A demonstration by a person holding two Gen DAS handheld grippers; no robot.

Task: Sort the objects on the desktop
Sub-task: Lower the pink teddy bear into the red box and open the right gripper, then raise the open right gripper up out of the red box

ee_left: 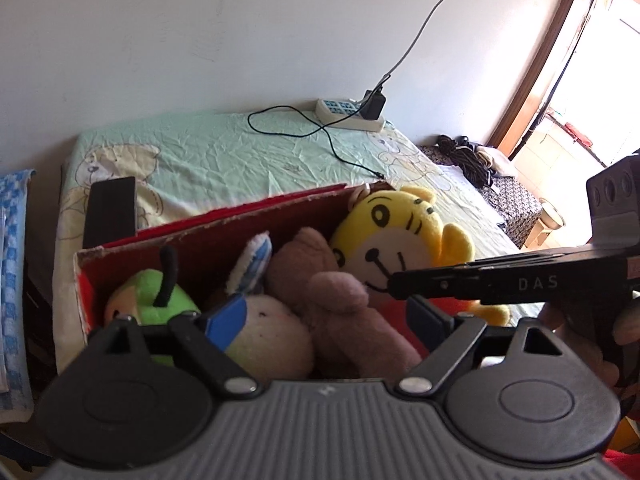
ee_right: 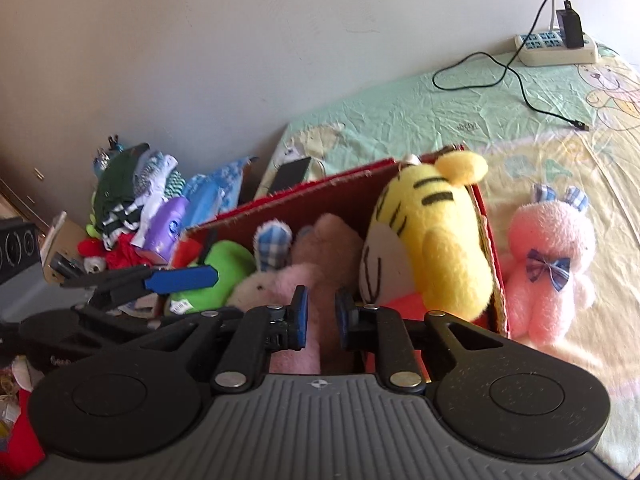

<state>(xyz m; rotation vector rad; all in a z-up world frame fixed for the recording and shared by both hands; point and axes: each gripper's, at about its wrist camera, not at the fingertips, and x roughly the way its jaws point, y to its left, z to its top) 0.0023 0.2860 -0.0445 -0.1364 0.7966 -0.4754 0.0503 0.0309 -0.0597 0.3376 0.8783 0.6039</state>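
Observation:
A red cardboard box on the bed holds a yellow tiger plush, a brown plush, a green plush and a pale bunny with checked ears. My left gripper hangs wide open over the box, holding nothing. My right gripper reaches in from the right beside the tiger's face. Its jaws stand a narrow gap apart, and brown plush shows through from below. A pink bunny lies outside, right of the box.
A white power strip with a black cable lies by the wall. A black flat slab sits behind the box. Clothes and clutter are piled to the left. A hand holds the right gripper.

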